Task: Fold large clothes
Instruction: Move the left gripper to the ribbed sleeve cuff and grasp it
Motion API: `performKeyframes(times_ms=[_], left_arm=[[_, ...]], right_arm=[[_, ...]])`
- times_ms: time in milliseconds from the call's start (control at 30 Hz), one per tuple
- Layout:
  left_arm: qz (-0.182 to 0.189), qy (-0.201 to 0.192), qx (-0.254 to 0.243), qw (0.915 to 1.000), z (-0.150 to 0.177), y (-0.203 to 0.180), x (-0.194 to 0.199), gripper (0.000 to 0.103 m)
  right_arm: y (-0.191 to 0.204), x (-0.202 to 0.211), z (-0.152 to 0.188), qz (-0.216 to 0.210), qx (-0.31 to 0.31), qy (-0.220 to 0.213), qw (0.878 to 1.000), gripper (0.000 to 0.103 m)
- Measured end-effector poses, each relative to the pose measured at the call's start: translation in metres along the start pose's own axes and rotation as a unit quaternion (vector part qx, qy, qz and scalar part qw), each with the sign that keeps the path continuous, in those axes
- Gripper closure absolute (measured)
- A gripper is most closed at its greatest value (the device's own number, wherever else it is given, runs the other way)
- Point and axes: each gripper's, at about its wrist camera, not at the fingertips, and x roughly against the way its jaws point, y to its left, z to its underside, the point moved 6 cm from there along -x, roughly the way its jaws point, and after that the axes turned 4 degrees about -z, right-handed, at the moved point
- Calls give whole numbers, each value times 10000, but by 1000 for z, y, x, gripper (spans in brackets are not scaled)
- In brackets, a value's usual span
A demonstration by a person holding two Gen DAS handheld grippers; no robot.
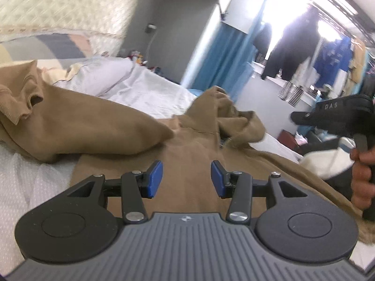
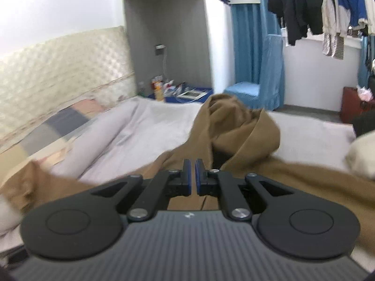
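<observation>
Basically tan hoodie lies spread on bed, hood end ahead of both; left gripper half-open, empty, over body; right gripper closed, nothing visibly pinched.

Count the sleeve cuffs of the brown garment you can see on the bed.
1: a ribbed cuff at the far left of the brown garment, seen from the left wrist camera. The other sleeve's cuff may be hidden in the bunched folds.
</observation>
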Motion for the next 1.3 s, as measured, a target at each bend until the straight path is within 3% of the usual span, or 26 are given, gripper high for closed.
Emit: performKeyframes(times_ms=[33,67,133,167,300,467,733,933,1167,1300], left_arm=[[44,-5,-58,10000,3,-6,7,51],[80,-20,-121,9999,5,-12,13,48],[104,-47,-234,9997,8,-22,23,46],[123,-40,-275,9995,11,-27,27,46],[105,-32,-353,9993,19,-38,44,43],[6,-33,-334,9994,26,-43,62,38],[-310,69,-395,9987,40,-49,72,33],[-418,117,-487,9979,46,-58,66,33],[-1164,257,-434,9919,42,-39,38,33],[-1864,34,-540,9810,23,-18,22,33]], right_arm=[[5,10,10,-77,-8,69,9999,82],[9,20,19,-129,-13,100,9999,59],[15,38,33,-292,-39,29,9996,29],[18,48,39,-375,-33,-47,9993,24],[17,71,58,-448,-29,-13,9990,24],[6,100,76,-296,162,-298,9990,9],[-11,114,113,-431,-54,-158,9989,9],[-10,116,119,-434,-128,-127,9989,9],[-15,108,127,-440,-231,40,9988,9],[-20,93,133,-304,-319,213,9988,9]])
